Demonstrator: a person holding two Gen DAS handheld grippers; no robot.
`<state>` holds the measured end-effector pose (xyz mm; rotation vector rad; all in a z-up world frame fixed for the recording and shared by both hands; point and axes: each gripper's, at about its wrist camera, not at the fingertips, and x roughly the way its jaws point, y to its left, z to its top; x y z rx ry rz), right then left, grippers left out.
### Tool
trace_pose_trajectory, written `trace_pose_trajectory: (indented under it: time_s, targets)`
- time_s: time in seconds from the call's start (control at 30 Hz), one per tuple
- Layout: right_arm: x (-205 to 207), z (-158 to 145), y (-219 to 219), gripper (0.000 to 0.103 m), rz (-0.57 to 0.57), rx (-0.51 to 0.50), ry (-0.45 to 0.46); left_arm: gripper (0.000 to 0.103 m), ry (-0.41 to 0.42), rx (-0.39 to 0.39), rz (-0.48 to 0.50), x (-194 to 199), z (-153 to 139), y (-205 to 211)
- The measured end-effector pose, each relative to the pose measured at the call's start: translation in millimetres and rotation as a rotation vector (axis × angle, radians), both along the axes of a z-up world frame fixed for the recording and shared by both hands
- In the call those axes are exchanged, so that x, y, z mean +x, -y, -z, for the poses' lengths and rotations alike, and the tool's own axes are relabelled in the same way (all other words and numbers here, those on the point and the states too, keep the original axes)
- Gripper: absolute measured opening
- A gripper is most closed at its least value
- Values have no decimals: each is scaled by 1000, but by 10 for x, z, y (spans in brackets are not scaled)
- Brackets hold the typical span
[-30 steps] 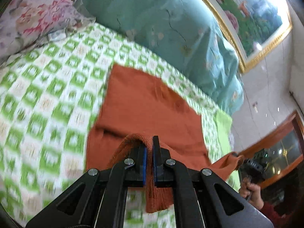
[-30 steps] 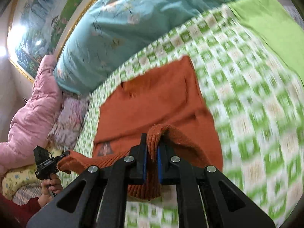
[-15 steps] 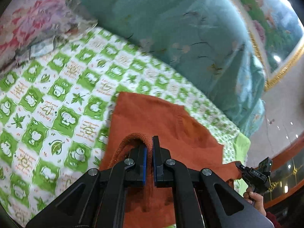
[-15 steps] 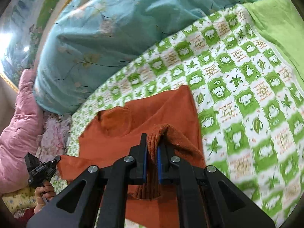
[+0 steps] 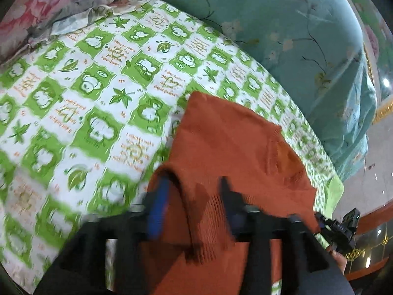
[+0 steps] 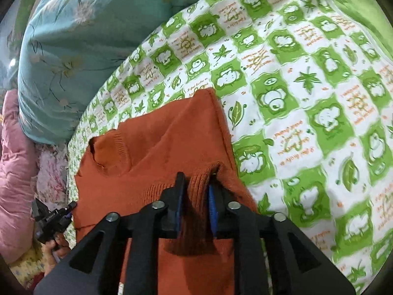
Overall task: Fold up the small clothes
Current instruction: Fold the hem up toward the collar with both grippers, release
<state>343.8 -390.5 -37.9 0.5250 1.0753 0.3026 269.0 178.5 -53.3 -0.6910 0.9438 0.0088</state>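
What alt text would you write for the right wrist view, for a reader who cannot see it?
The right gripper, jaws parted, straddles the ribbed hem of an orange knit sweater folded on a green-and-white checked bedsheet. A teal quilt lies behind; the left gripper shows at lower left.

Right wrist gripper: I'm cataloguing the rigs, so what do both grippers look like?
The right gripper is matte black, with angular triangular-cutout linkage arms, round silver screw heads at the joints, and blue pads lining its flat fingers. The left gripper, blurred, shows the same black frame and blue pads. No cables or markings visible.
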Motion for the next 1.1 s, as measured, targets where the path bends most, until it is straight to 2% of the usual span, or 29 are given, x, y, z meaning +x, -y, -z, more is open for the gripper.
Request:
trace_pose_trajectory:
  time_s: [0.03,0.1,0.17,0.27,0.3,0.33,0.4,0.47,0.5,0.57,0.67,0.83,0.93,1.0,1.1]
  targets:
    - [-59,-50,18,38,11,-10,15,52,3,7,5,-77,-50,38]
    - [-206,-188,66,40,35,-38,52,52,6,-3,60,-238,-130,166]
    - [-355,-302,12,40,21,-24,90,52,15,-35,136,-369,-153,399]
    - [-544,-330,-382,40,-164,-8,111,52,-36,-75,307,-400,-6,901]
    - [-603,-276,-627,40,-274,-24,101,52,-54,-70,337,-381,44,1008]
    - [-631,-229,-757,40,-335,-39,92,51,-81,-51,378,-334,128,1160]
    - [-652,-74,-1069,40,-465,-94,56,49,-119,5,397,-227,222,1281]
    - [-597,63,-1219,40,-517,-150,31,48,-119,18,383,-93,239,1259]
    - [-539,114,-1235,39,-523,-163,22,44,-116,25,379,-50,235,1237]
    - [-397,185,-1192,33,-505,-188,17,38,-125,45,365,106,236,1164]
    - [-124,178,-1037,23,-430,-239,39,37,-104,57,333,365,181,1017]
    - [245,15,-834,22,-290,-291,118,39,-19,112,204,864,-74,694]
    - [432,-72,-641,22,-178,-297,140,45,18,152,113,1068,-190,483]
    - [526,-113,-531,22,-116,-292,136,46,21,160,76,1152,-229,377]
    - [526,-164,-449,22,-86,-252,133,46,25,154,38,1121,-265,225]
